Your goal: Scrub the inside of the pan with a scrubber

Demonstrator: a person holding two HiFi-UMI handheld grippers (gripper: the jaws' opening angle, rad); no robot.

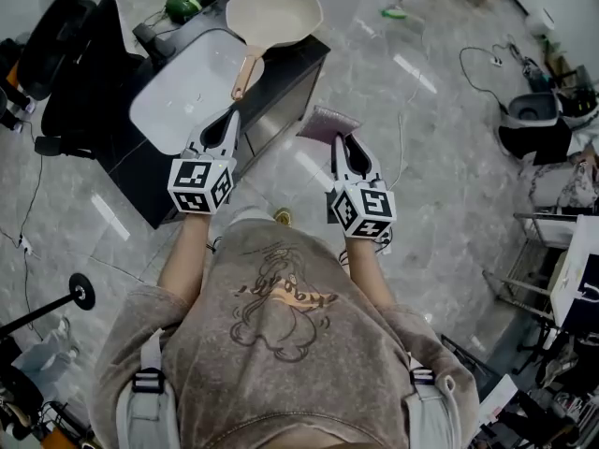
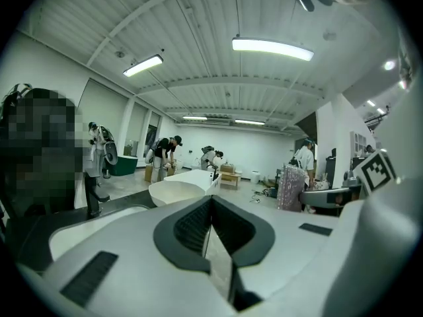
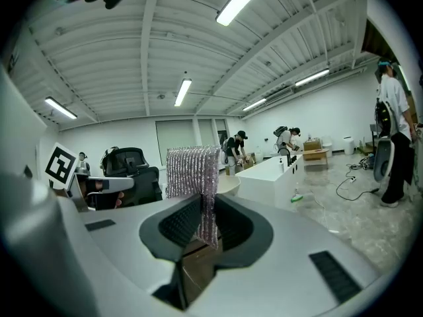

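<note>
A cream pan [image 1: 274, 14] with a copper-coloured handle [image 1: 245, 71] lies at the far end of a black table [image 1: 299, 64], partly over a white basin [image 1: 182, 92]. In the head view my left gripper [image 1: 231, 118] hovers by the basin's near edge, below the handle's end. Its jaws are shut with nothing between them [image 2: 211, 201], and the pan [image 2: 177, 191] shows beyond them. My right gripper [image 1: 340, 139] is off the table's right corner, over the floor. It is shut on a silvery mesh scrubber [image 1: 328, 122], which stands upright between the jaws [image 3: 193, 174].
A green object [image 1: 184, 4] sits at the table's far left, with black chairs [image 1: 65, 54] beside it. Cables [image 1: 487, 64] and a dark round device [image 1: 532, 120] lie on the glossy floor at right. A long white counter [image 3: 271, 170] and several people stand in the background.
</note>
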